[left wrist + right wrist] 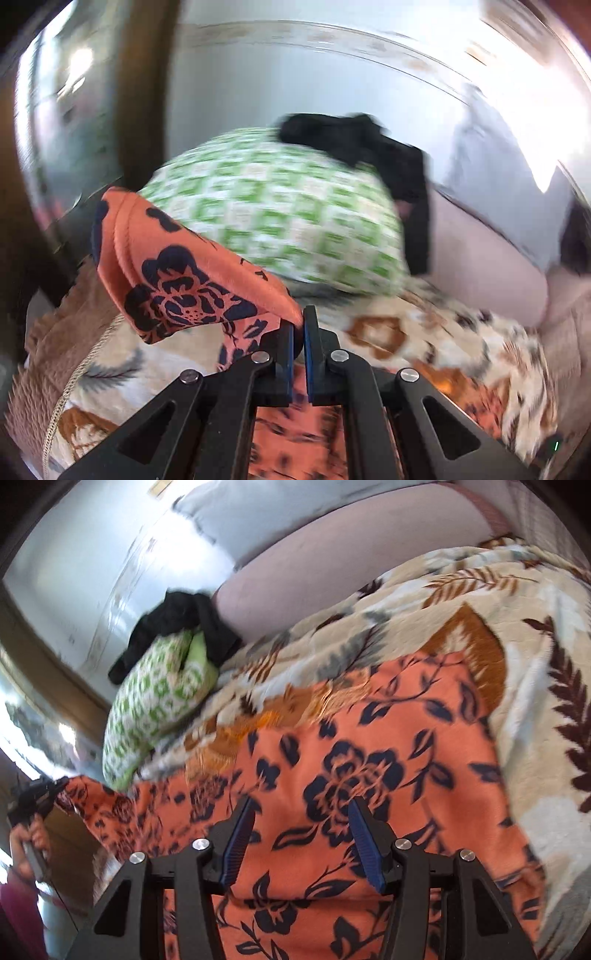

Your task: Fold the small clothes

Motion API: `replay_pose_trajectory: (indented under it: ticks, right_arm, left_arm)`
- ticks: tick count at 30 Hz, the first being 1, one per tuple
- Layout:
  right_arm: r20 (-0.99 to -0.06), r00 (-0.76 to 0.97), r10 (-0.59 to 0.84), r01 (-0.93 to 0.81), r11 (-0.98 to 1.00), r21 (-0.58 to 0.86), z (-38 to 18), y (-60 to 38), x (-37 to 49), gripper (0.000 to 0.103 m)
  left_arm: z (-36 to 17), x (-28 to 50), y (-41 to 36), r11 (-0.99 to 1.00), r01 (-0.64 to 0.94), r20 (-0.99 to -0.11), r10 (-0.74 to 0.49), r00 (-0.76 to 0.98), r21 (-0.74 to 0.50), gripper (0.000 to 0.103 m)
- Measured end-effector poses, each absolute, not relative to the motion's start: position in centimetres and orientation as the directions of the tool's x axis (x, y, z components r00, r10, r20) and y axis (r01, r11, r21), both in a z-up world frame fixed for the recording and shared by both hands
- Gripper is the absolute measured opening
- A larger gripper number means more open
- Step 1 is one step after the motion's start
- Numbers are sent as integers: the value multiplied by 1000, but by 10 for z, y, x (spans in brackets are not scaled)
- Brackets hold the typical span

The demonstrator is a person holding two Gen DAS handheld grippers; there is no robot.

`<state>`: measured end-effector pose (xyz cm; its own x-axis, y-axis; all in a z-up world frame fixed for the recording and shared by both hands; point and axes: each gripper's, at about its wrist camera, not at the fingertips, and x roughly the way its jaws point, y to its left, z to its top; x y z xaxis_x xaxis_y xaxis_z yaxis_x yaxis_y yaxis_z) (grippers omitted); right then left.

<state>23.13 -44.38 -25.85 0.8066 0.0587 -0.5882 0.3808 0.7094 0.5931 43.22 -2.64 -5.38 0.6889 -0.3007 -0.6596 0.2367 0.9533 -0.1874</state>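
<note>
An orange cloth with dark blue flowers [369, 775] lies spread on the leaf-patterned blanket [535, 686]. My left gripper [299, 325] is shut on one edge of this cloth [177, 273], and the pinched part hangs lifted and curls over to the left. In the right wrist view the left gripper [40, 797] shows at the far left, held in a hand [31, 843], with the cloth's corner raised off the bed. My right gripper [301, 812] hovers over the middle of the cloth, open, with nothing between its blue pads [240, 834].
A green-and-white checked pillow [155, 709] lies at the head of the bed with a black garment [177, 624] draped on it. Behind are a pinkish sheet [332, 576], a pale wall and a brown wooden frame [144, 92]. A thin cord [70, 384] runs along the bed's left edge.
</note>
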Motion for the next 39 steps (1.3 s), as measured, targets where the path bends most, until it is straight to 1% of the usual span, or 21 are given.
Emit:
replay_pose_trajectory:
  ticks: [2, 4, 8, 10, 12, 13, 14, 15, 16, 17, 18, 19, 21, 24, 27, 29, 31, 34, 36, 39]
  right_arm:
    - [-562, 826, 36, 394, 677, 622, -251, -459, 223, 57]
    - [-535, 845, 9, 404, 644, 650, -243, -474, 213, 57]
    - [-491, 871, -24, 415, 571, 709, -232, -506, 193, 57]
    - [-481, 876, -42, 421, 554, 718, -228, -518, 185, 57]
    - [-474, 880, -40, 416, 546, 727, -226, -527, 179, 61]
    - [-469, 882, -34, 411, 540, 734, -226, -531, 176, 67]
    - [-462, 886, -24, 403, 533, 744, -226, -532, 176, 70]
    - [-458, 889, -9, 392, 531, 751, -227, -533, 174, 70]
    - [-459, 888, 8, 385, 533, 754, -229, -533, 175, 70]
    - [-462, 887, 25, 378, 537, 754, -230, -533, 179, 70]
    - [-463, 885, 44, 369, 540, 756, -232, -530, 181, 70]
    - [-465, 882, 74, 356, 541, 762, -235, -527, 187, 70]
    - [-475, 870, 131, 341, 536, 772, -242, -524, 196, 70]
    - [-511, 849, 134, 369, 542, 755, -250, -521, 202, 70]
    - [-503, 856, 117, 374, 532, 760, -252, -522, 202, 70]
    - [-501, 863, 67, 362, 612, 704, -242, -519, 206, 70]
    - [-479, 877, 37, 331, 676, 658, -234, -515, 211, 70]
    - [-441, 895, 72, 261, 715, 648, -232, -509, 222, 70]
    - [-452, 888, 84, 228, 773, 592, -231, -499, 235, 70]
    - [-499, 860, 108, 212, 814, 541, -238, -485, 252, 70]
  left_arm:
    - [-46, 405, -82, 925, 350, -660, -356, 662, -148, 4]
    - [-50, 376, -136, 881, 457, -675, -410, 613, -119, 4]
    - [-82, 317, -241, 738, 670, -776, -469, 422, -82, 4]
    - [-94, 290, -270, 675, 736, -808, -465, 362, -59, 5]
    - [-98, 271, -276, 650, 757, -798, -488, 354, -62, 5]
    - [-97, 270, -271, 655, 751, -783, -506, 362, -76, 5]
    - [-94, 269, -263, 673, 734, -766, -518, 380, -91, 6]
    - [-94, 272, -251, 710, 695, -748, -521, 410, -113, 17]
    - [-96, 278, -236, 760, 636, -736, -506, 450, -133, 39]
    - [-100, 288, -221, 806, 572, -721, -486, 494, -151, 48]
    - [-105, 296, -204, 841, 511, -702, -473, 532, -179, 55]
    - [-114, 302, -187, 872, 444, -692, -452, 563, -207, 55]
    - [-137, 311, -162, 918, 340, -707, -377, 598, -202, 55]
    - [-173, 320, -126, 958, 181, -730, -286, 621, -222, 55]
    - [-206, 331, -100, 959, 77, -761, -263, 593, -272, 55]
    - [-220, 339, -95, 965, 45, -795, -239, 557, -259, 55]
    - [-225, 340, -91, 972, 19, -798, -204, 567, -235, 55]
    - [-236, 341, -91, 974, 28, -809, -202, 553, -224, 55]
    - [-245, 340, -94, 979, 47, -831, -193, 521, -197, 55]
    - [-252, 338, -100, 985, 79, -849, -175, 499, -156, 55]
